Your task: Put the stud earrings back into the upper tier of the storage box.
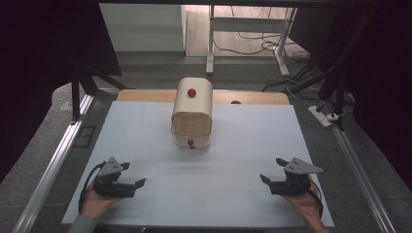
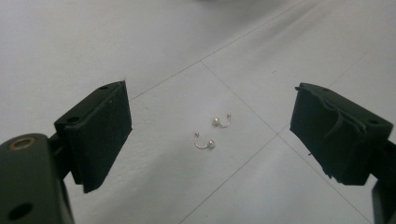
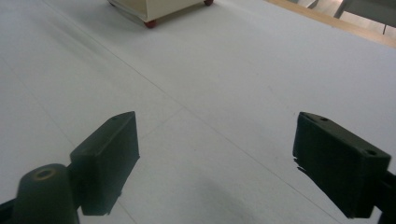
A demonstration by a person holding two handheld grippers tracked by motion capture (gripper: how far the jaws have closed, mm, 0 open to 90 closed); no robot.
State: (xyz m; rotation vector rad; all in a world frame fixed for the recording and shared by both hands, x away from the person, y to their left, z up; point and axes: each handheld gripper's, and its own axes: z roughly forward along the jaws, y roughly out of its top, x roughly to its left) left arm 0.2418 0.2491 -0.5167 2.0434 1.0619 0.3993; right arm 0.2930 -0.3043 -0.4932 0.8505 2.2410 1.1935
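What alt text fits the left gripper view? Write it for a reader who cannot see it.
Two small pearl earrings with curved silver hooks lie side by side, not touching, on the white table cover, straight ahead of the open left tool. Its two black padded jaws stand wide apart at either side of the picture, holding nothing.

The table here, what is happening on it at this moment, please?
A person holds a gripper in each hand over a white sheet. The left gripper is open, pointing at two small pearl earrings that lie on the sheet between its jaws, untouched. The right gripper is open too, with nothing between its jaws. A small cream box with red knobs stands farther back.
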